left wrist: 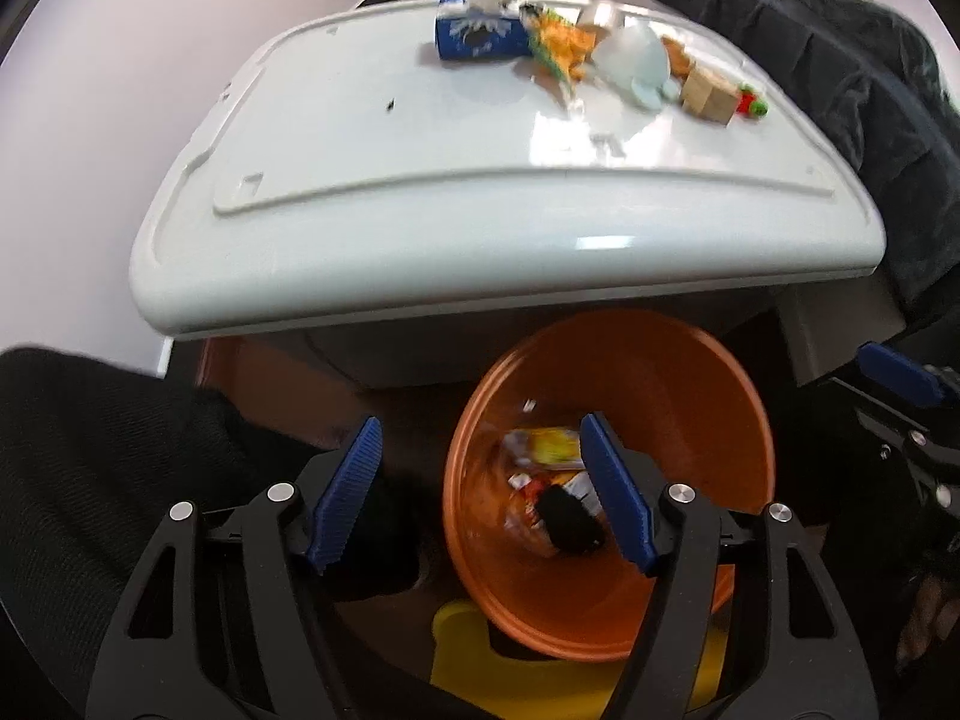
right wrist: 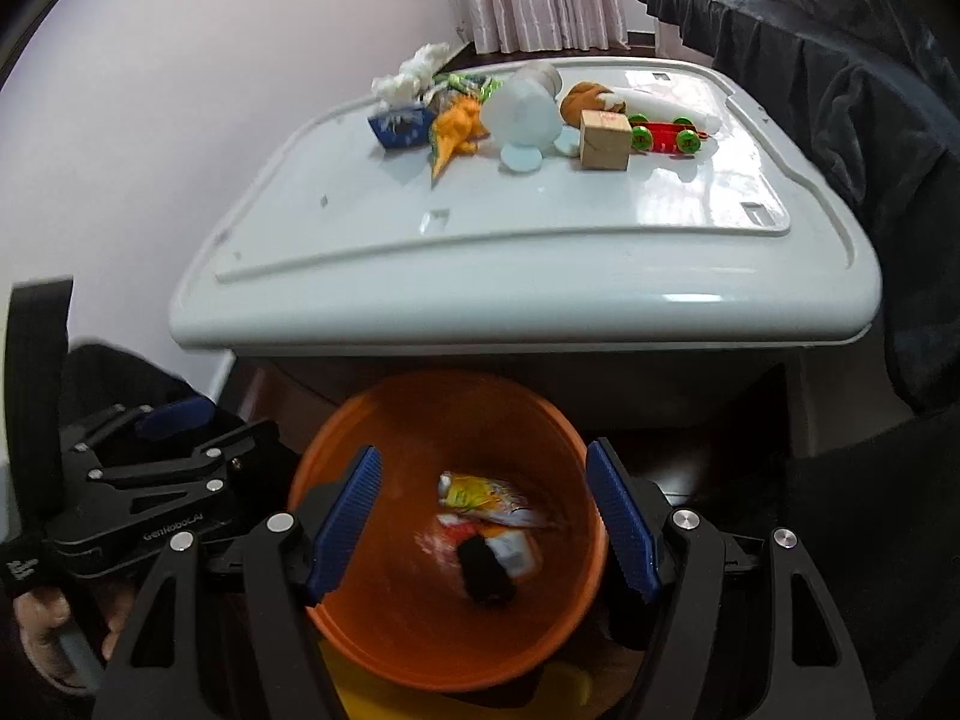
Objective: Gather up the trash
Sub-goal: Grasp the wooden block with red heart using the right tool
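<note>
Two grippers hang over an orange bin, both with jaws spread wide and nothing between the pads. Largest in view is the white table (right wrist: 528,276), ahead of and above both grippers, its near edge just beyond the bin's far rim. A dark cloth (right wrist: 852,78) drapes over furniture at the table's right. The orange bin (right wrist: 456,642) sits directly below: the right gripper (right wrist: 483,525) frames its mouth, while the left gripper (left wrist: 480,492) is offset, only its right finger over the opening. At the bin's bottom lie the collected trash, a yellow wrapper (right wrist: 480,492) and a black scrap (right wrist: 483,573), blurred. Far ahead on the table's back part stand a blue tissue box (right wrist: 399,127), a pale plush toy (right wrist: 525,114), an orange toy dinosaur (right wrist: 456,132), a wooden cube (right wrist: 606,139) and a red toy car (right wrist: 666,135), close together.
</note>
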The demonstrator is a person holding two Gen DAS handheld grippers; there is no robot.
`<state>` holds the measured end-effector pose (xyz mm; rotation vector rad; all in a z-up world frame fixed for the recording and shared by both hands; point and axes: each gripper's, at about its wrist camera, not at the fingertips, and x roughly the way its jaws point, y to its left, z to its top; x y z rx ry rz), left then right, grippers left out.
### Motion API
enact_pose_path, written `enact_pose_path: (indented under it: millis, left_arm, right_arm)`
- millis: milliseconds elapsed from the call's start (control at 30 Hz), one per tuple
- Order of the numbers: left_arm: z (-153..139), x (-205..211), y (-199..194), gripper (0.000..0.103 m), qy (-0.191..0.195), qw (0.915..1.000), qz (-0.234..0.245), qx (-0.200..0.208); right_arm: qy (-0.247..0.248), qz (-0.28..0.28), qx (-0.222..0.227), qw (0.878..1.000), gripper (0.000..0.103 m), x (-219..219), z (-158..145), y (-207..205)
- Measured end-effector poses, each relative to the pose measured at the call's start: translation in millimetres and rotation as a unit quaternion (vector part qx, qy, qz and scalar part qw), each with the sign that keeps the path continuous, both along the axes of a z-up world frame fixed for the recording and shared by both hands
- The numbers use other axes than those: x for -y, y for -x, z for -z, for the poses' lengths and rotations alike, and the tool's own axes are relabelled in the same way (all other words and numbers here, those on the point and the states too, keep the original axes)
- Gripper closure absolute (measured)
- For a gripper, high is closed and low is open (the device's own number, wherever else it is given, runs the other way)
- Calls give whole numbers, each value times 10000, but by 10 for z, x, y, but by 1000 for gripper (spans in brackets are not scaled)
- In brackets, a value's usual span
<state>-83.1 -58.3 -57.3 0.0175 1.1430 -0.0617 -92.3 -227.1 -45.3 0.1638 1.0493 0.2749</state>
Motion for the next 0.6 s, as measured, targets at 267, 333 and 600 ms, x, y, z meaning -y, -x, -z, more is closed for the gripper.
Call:
enact_pose_path:
  millis: [267, 333, 600]
  left_arm:
    - [-323, 27, -571, 26, -1, 9956, -65, 932]
    - [-303, 4, -694, 26, -25, 9948, -205, 998]
    - [-42, -127, -789, 26, -83, 9958, -471, 781]
  right_arm:
    - [94, 328, 384, 9987, 33, 346, -241, -936]
    - [148, 434, 395, 9982, 33, 392, -197, -1206]
    - [95, 860, 53, 9962, 40, 456, 134, -1989]
